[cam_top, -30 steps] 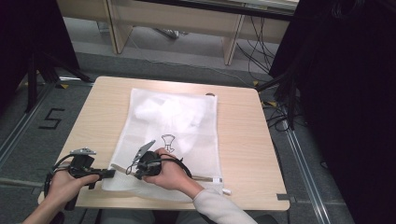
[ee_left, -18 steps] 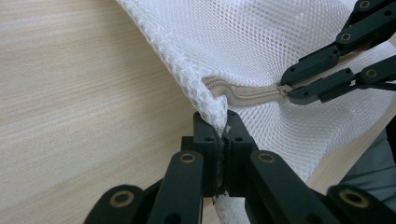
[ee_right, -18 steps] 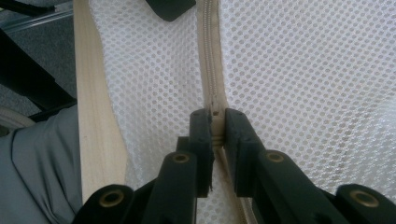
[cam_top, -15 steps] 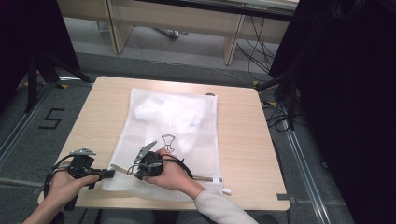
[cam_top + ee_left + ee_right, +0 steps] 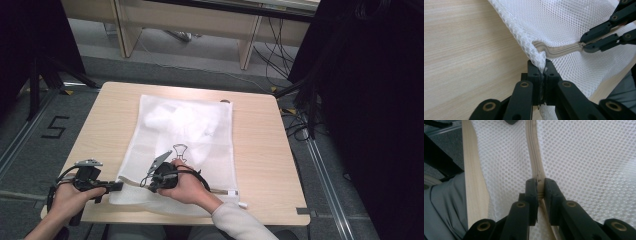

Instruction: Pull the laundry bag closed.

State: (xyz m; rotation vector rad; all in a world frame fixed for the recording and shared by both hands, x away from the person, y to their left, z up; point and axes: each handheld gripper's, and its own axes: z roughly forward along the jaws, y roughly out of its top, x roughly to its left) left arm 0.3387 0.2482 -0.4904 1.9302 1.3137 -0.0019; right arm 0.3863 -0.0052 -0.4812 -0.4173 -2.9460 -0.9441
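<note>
Item one, at the desk's (image 5: pixel 260 165) near-left corner: left gripper (image 5: pixel 116 187), held level in the person's left hand (image 5: pixel 70 196), jaws pressed together on the near-left corner of the mesh bag (image 5: pixel 200 145); in the left gripper view the netting is pinched between the two pads just beside the end of the zipper (image 5: pixel 559 50). Item two, next to the right along the desk's near edge: right gripper (image 5: pixel 150 181) in the right hand (image 5: pixel 187 186), jaws closed on the zipper (image 5: pixel 535 157) tape near its slider, a short way in from the corner that the left gripper holds. Item three: white mesh laundry bag, lying flat down the middle of the desk, long side running from the near edge toward the far edge, zipper along its near edge, a pale bundle (image 5: pixel 175 119) inside at the far end and a small printed hanger mark (image 5: pixel 180 150) near its middle. Item four: light wooden desk, its right part bare.
</note>
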